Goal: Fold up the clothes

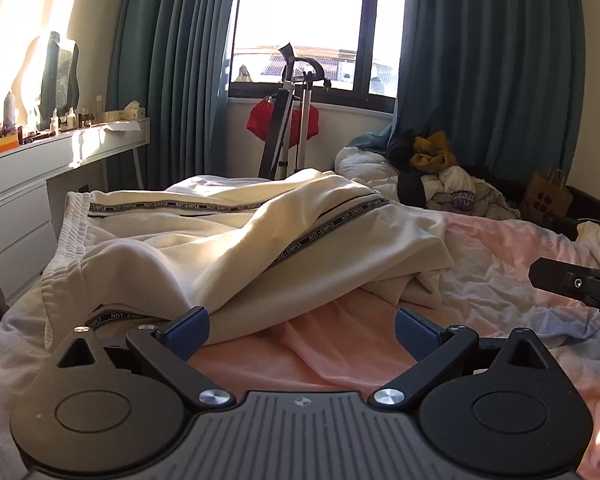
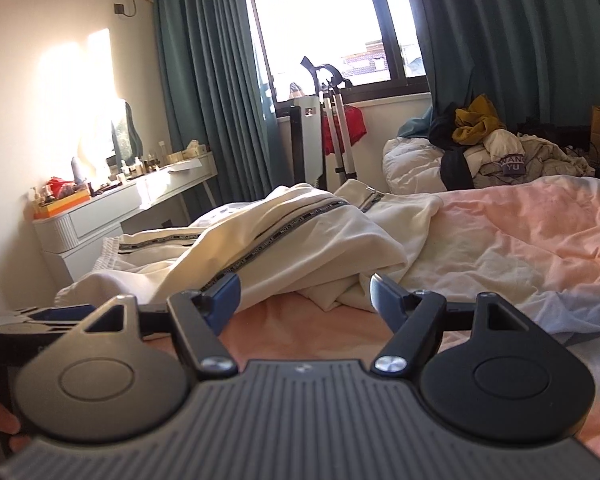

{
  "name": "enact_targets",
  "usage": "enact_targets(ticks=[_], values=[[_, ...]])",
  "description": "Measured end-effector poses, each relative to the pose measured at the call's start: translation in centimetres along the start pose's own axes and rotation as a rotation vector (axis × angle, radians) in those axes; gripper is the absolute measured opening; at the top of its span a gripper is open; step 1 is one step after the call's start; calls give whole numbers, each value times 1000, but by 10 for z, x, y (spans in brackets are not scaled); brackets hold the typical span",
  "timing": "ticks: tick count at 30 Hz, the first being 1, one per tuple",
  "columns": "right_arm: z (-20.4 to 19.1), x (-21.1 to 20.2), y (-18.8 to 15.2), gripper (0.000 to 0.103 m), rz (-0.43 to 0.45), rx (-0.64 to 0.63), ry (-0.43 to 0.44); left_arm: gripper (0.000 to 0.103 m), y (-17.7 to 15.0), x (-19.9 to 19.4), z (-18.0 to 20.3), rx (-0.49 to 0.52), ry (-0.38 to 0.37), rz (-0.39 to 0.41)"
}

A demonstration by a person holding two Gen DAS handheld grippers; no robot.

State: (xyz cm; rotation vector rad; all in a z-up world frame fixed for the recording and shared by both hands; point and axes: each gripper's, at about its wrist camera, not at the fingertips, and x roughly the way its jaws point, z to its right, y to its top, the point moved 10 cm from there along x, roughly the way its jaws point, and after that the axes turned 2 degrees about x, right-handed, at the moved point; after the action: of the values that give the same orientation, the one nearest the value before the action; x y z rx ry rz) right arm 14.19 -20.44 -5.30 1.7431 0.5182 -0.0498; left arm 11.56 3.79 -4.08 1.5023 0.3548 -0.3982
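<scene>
Both the left gripper [image 1: 302, 326] and the right gripper [image 2: 304, 296] have jaws wide apart, holding nothing, near the rumpled cream pants [image 1: 236, 248] mid-frame on the bed [image 1: 500, 248], which need smoothing flat.

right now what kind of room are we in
A bedroom in a home, most likely. There is a bed with a pink sheet, a white dressing table crowded with bottles, and teal curtains framing the window. Cream trousers lie on the bed for folding.
</scene>
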Motion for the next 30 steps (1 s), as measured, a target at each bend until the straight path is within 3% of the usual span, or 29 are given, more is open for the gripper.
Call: enact_targets(ticks=[6, 14, 19, 23, 28, 30], values=[[13, 2, -8, 75, -42, 62, -52, 100, 37, 44, 5, 28, -9, -11], [30, 8, -8, 75, -63, 109, -58, 100, 102, 117, 18, 87, -27, -17], [45, 27, -11, 75, -94, 133, -50, 99, 139, 191, 26, 143, -5, -24], [54, 51, -13, 75, -110, 163, -19, 96, 150, 250, 36, 191, -17, -68], [76, 81, -24, 75, -141, 216, -15, 87, 140, 305, 54, 245, -87, -157], [84, 88, -28, 75, -153, 244, -14, 75, 133, 315, 62, 284, -88, -172]])
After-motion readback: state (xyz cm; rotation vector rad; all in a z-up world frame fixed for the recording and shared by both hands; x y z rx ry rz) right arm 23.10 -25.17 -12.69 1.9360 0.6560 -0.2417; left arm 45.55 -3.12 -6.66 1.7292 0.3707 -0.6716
